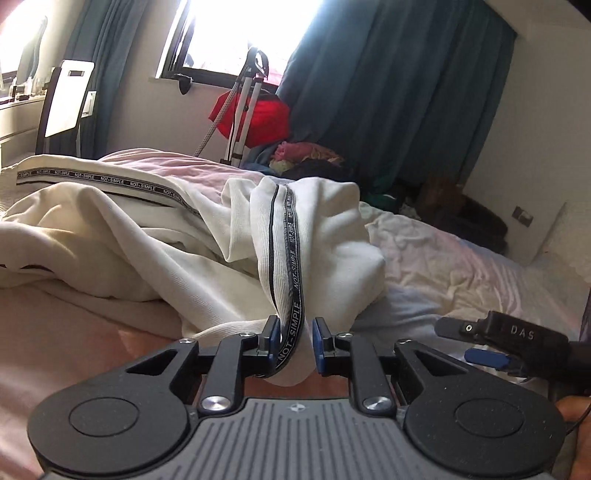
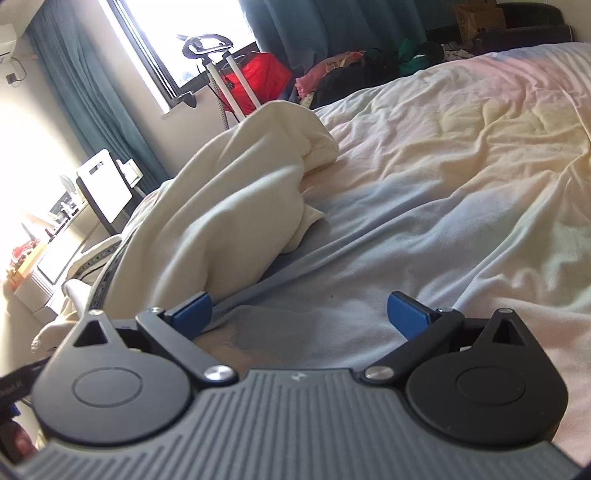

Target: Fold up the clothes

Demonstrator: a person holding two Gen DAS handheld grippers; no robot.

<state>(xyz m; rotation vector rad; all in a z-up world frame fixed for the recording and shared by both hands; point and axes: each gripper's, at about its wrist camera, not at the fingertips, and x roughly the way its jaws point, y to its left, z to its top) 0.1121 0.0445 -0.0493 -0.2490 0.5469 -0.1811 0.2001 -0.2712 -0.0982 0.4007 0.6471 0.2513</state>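
On the bed, whose wrinkled sheet is a soft pale cloth shading from pink to light blue, lies one cream-white garment in a loose, rumpled heap. Its fabric looks thick and matte, with a finely ribbed band at the hem and a black woven tape printed with the repeated words NOT-SIMPLE; the same tape shows again along a second fold farther back. The left tool is closed on the ribbed hem, its two blue-padded fingers pinching the bunched cloth and tape between them, so that the fabric rises from the grip in a tall draped fold. The right tool stands with its two blue pads spread wide, holding nothing, hovering low over the bare sheet just beside the garment's near edge; its left pad is close to the cloth, and contact cannot be judged. From the left wrist view the right tool appears at the lower right, black and marked DAS. Beyond the far edge of the bed hang two dark teal curtains flanking one bright window, with a red bag and a pile of mixed clothes below.
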